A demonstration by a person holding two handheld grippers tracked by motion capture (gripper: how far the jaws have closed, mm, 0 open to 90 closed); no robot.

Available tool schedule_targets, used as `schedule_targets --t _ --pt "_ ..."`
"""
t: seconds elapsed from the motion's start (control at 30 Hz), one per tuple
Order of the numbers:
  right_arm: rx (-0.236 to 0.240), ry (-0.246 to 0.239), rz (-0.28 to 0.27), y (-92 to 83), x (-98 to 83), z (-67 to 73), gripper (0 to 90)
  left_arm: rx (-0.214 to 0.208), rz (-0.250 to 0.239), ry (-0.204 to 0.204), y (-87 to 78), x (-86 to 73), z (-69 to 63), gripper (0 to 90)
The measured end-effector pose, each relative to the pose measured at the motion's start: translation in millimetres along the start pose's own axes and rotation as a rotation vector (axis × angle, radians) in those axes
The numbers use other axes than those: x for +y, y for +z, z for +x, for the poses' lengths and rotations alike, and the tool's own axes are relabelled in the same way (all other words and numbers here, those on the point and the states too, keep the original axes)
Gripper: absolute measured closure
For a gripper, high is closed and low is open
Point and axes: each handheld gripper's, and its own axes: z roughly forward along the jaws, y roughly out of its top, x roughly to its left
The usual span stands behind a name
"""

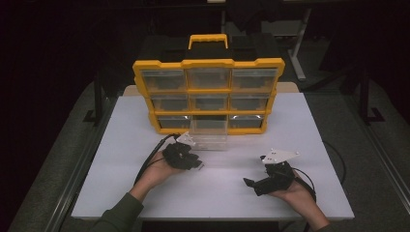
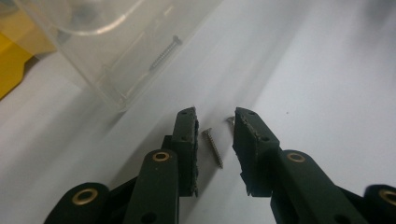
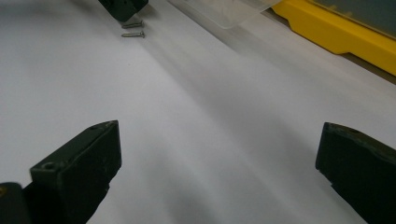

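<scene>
White tabletop (image 1: 145, 193) bears a small silver screw (image 2: 214, 147) lying loose between the left gripper's (image 2: 215, 122) narrowly parted jaws; the right gripper (image 3: 217, 149) gapes wide, empty.

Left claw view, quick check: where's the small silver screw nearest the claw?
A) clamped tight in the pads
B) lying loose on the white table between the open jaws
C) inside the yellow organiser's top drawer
B: the small silver screw lies flat on the white table in the gap of the left claw, clear of both pads.
</scene>
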Motion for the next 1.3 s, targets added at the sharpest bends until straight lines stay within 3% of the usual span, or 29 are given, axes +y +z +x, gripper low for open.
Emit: schedule_targets --t 0.5,0.6,0.83,1.3 --pt "0.0 0.0 0.002 0.4 0.0 0.3 0.0 0.008 0.018 0.0 7.5 -2.3 2.8 79.8" --pt "0.001 -0.004 0.003 0.6 0.2 0.6 0.0 0.018 0.021 0.014 7.7 -2.3 2.9 85.5" --pt "0.0 -0.002 0.001 0.5 0.3 0.4 0.0 0.002 0.024 0.008 7.1 -1.9 3.8 88.1" --pt "0.002 -0.003 0.0 0.6 0.4 0.3 0.0 -0.084 0.012 0.02 -9.9 4.9 4.9 87.8"
